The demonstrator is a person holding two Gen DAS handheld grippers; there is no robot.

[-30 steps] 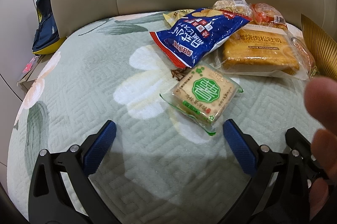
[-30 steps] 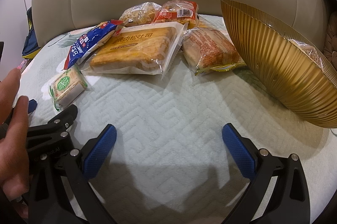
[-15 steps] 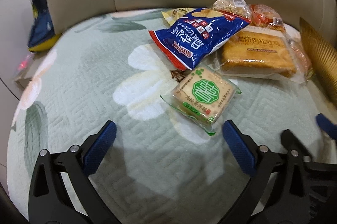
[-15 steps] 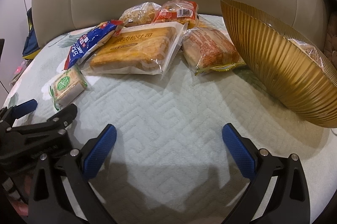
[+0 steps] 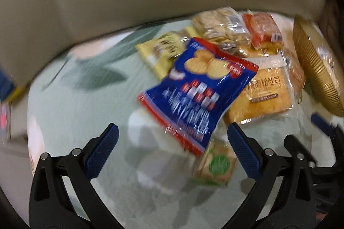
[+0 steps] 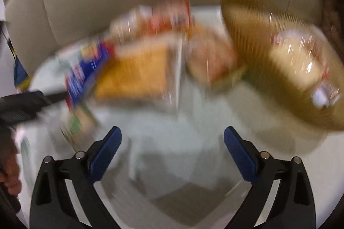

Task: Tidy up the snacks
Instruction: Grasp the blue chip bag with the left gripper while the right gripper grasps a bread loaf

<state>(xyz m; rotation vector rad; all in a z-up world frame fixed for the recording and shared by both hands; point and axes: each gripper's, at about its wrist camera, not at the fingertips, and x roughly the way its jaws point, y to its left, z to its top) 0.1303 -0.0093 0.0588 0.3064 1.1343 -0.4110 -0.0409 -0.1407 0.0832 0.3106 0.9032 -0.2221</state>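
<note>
Hovering spread and empty, the left gripper [image 5: 171, 138] is nearest the blue bag [image 5: 200, 91], lying straight ahead, long axis slanting away; right gripper [image 6: 173, 140] equally open.

Your L gripper [image 5: 172, 138] has its jaws spread wide, nothing between the blue pads [image 5: 102, 150], tips angled fwd and down. Your R gripper [image 6: 172, 146] is the same: jaws wide apart, empty, pads [image 6: 240, 155] clear. R gripper shows at the right edge of L view. Part of your L hand [image 6: 8, 166] shows at far left of R view, blurred.
</note>
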